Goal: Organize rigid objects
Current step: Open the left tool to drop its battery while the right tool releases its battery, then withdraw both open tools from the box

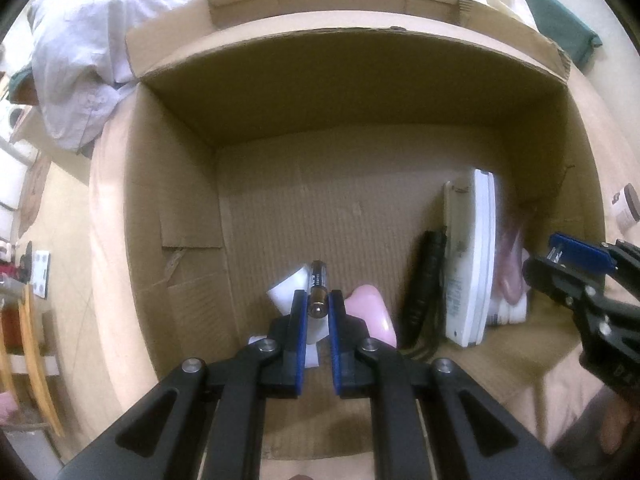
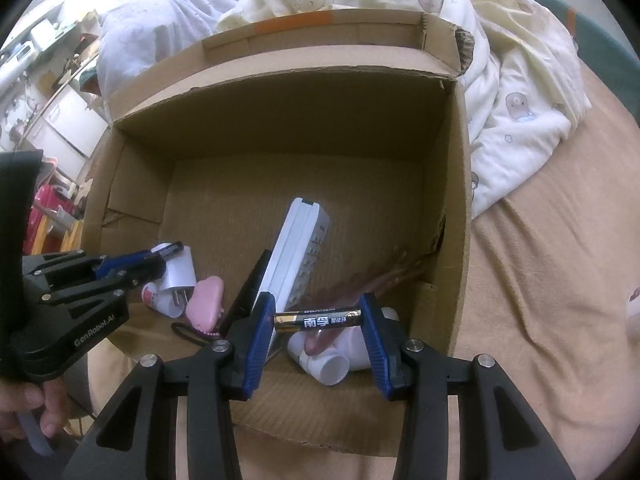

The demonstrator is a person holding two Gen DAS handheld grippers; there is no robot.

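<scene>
Both grippers hover over an open cardboard box (image 1: 180, 208) on a bed. My left gripper (image 1: 318, 308) is shut on a black and gold battery (image 1: 319, 284), held lengthwise and pointing forward. It also shows at the left of the right wrist view (image 2: 160, 256). My right gripper (image 2: 318, 318) is shut on a second battery (image 2: 318, 319), held crosswise end to end between the fingers. It also shows at the right edge of the left wrist view (image 1: 560, 256). In the box lie a white remote (image 2: 296, 252), a white plug adapter (image 2: 178, 276), a pink object (image 2: 206, 306) and white bottles (image 2: 332, 364).
A black object (image 1: 424, 292) leans by the remote. A pink plastic wrapper (image 2: 384, 280) lies against the box's right wall. Rumpled bedding (image 2: 512, 92) lies behind and to the right of the box. Tan sheet (image 2: 540, 280) spreads to the right. Shelves and furniture stand at far left.
</scene>
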